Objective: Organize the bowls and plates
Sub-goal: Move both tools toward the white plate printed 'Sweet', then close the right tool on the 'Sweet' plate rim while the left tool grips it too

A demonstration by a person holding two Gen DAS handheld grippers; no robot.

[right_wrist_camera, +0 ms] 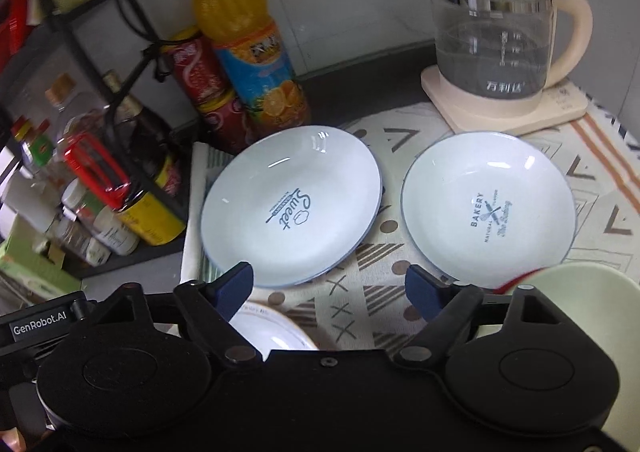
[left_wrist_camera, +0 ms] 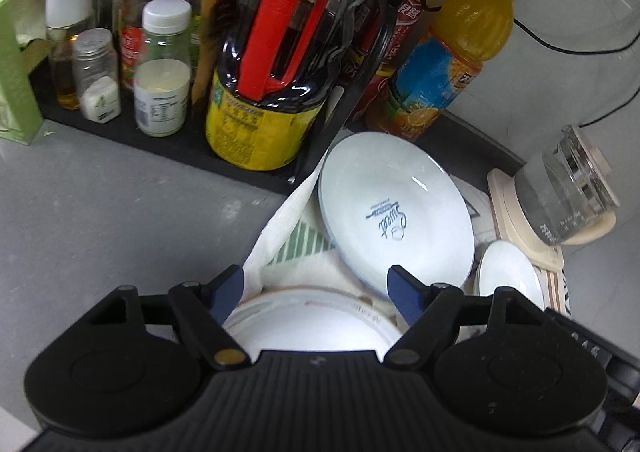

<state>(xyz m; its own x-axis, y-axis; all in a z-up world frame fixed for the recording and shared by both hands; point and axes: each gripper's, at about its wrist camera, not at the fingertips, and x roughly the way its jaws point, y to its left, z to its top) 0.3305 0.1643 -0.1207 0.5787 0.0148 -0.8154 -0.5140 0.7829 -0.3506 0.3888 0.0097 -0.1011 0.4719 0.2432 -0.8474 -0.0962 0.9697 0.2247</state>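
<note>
Two white plates lie on a patterned cloth: the "Sweet" plate on the left and the "BAKERY" plate on the right. A white bowl with a thin brown rim sits just below my right gripper's left finger. A pale green bowl is at the right edge. My right gripper is open and empty, above the cloth in front of both plates. My left gripper is open, its fingers on either side of the white bowl. The "Sweet" plate lies beyond it, the second plate to the right.
A black rack holds sauce bottles and jars at the left. An orange juice bottle and red cans stand behind the plates. A glass kettle on a cream base stands at the back right. Grey countertop lies to the left.
</note>
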